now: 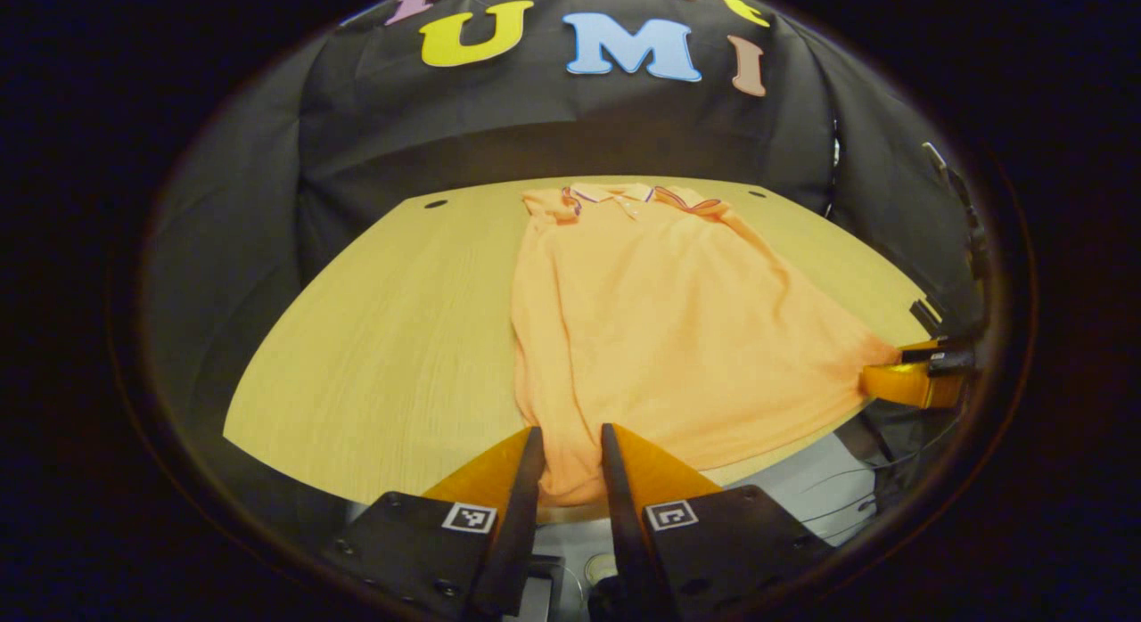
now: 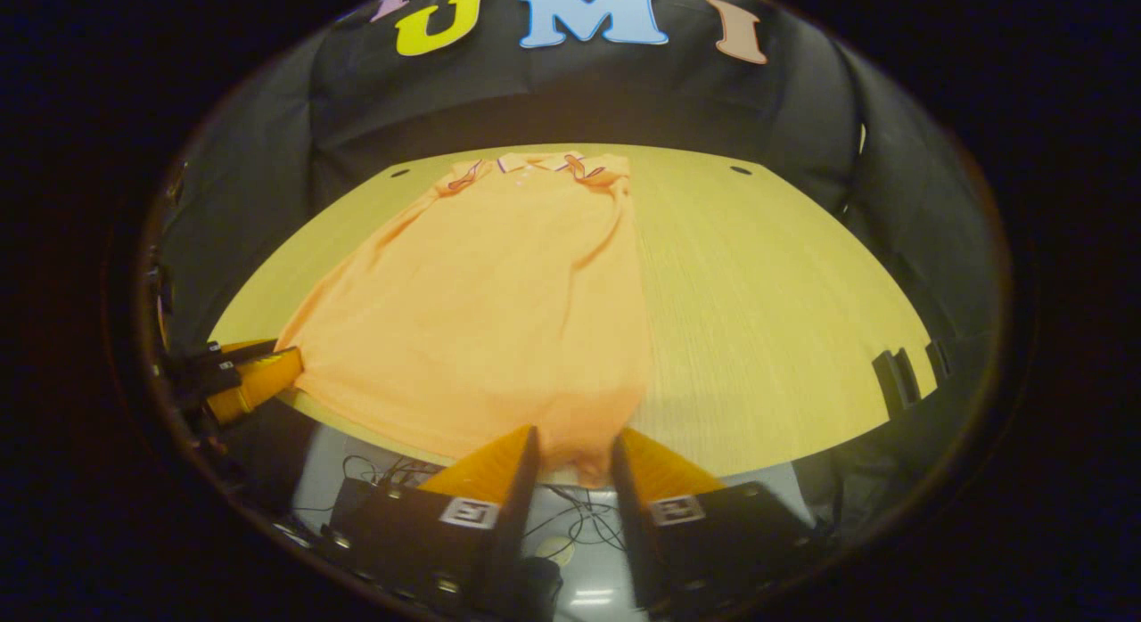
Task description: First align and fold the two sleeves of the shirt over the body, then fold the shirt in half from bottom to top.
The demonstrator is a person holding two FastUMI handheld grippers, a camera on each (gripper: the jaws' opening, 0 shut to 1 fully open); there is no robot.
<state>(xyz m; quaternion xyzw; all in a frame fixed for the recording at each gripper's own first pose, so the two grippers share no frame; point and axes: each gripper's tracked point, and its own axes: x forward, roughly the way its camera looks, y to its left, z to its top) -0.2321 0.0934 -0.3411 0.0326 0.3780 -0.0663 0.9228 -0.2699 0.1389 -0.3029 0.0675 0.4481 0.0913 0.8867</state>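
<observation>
Along the near edge of the table [image 1: 374, 355] lies the shirt [image 1: 660, 319], its collar [image 1: 637, 194] toward the far edge and its hem hanging a little over the near one. Both sleeves are folded in over the body, so the cloth makes a long shape that widens toward the hem.

At one hem corner, the left gripper [image 1: 572, 444] has cloth running between its two fingers (the gap is narrow, and both fingers look pressed on the fabric). The right gripper [image 2: 575, 444] grasps the other hem corner the same way, with a fold of shirt pinched between its fingers. In the left gripper view the right gripper appears farther off at the shirt's stretched corner; in the right gripper view the left one appears likewise.
</observation>
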